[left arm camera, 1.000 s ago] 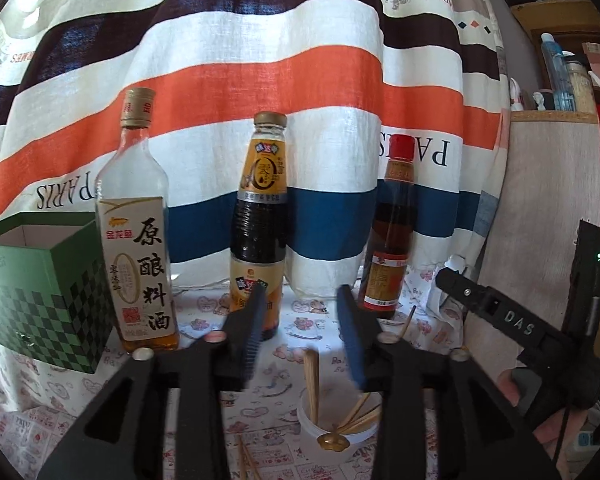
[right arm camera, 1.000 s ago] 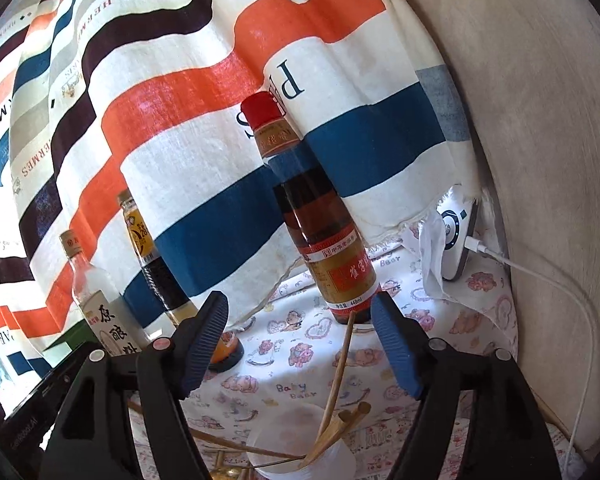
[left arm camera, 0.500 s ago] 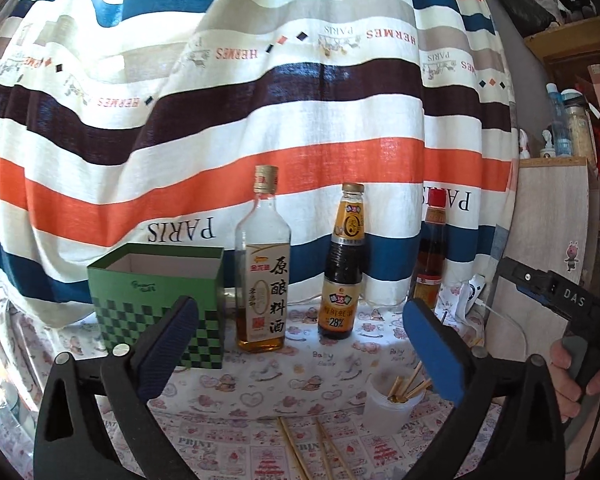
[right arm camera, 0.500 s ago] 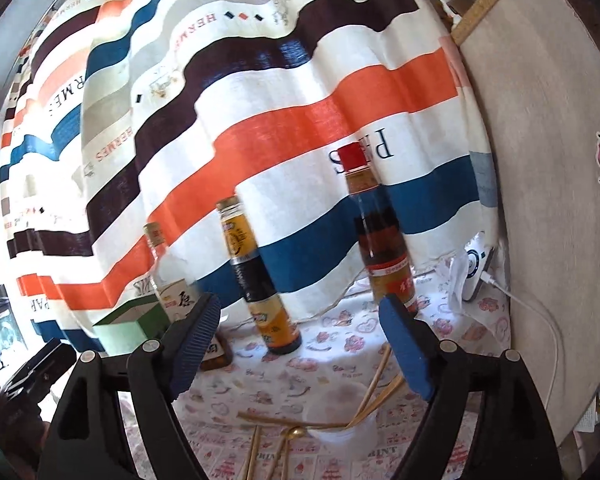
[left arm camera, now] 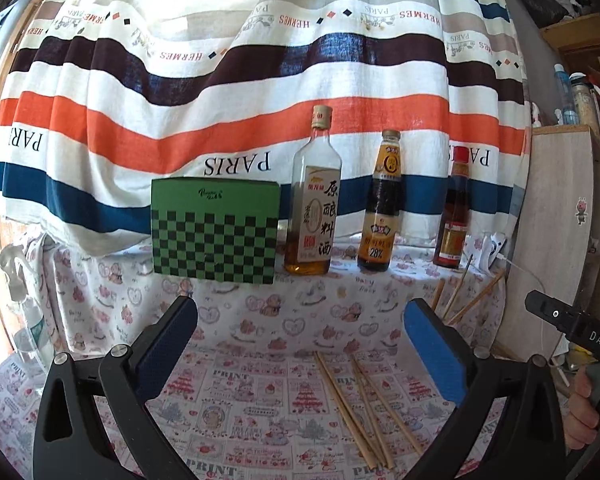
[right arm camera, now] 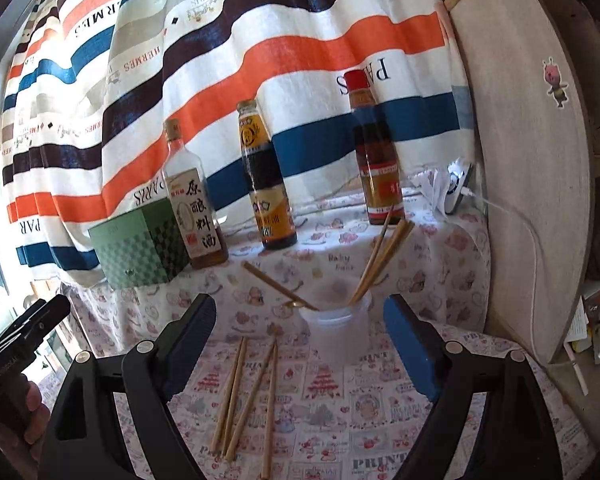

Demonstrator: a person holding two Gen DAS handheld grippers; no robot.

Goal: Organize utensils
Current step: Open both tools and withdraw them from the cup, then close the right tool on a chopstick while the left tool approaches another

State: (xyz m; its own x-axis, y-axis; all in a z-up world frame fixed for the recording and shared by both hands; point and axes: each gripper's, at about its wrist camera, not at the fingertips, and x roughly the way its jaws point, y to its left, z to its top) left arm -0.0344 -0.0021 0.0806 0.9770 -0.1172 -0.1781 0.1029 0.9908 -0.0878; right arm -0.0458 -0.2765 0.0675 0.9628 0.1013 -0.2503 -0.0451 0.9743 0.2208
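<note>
Two grippers, left (left arm camera: 300, 344) and right (right arm camera: 300, 338), had backed away from our cup (right arm camera: 336, 330); both jaws had just spread, holding nothing. Loose chopsticks (right arm camera: 248, 392) lay before the cup, awaiting pickup.

Chopsticks (right arm camera: 256, 392) on the tablecloth (right arm camera: 340, 420) beside the cup (right arm camera: 338, 330) (bottles (right arm camera: 266, 184) behind)
</note>
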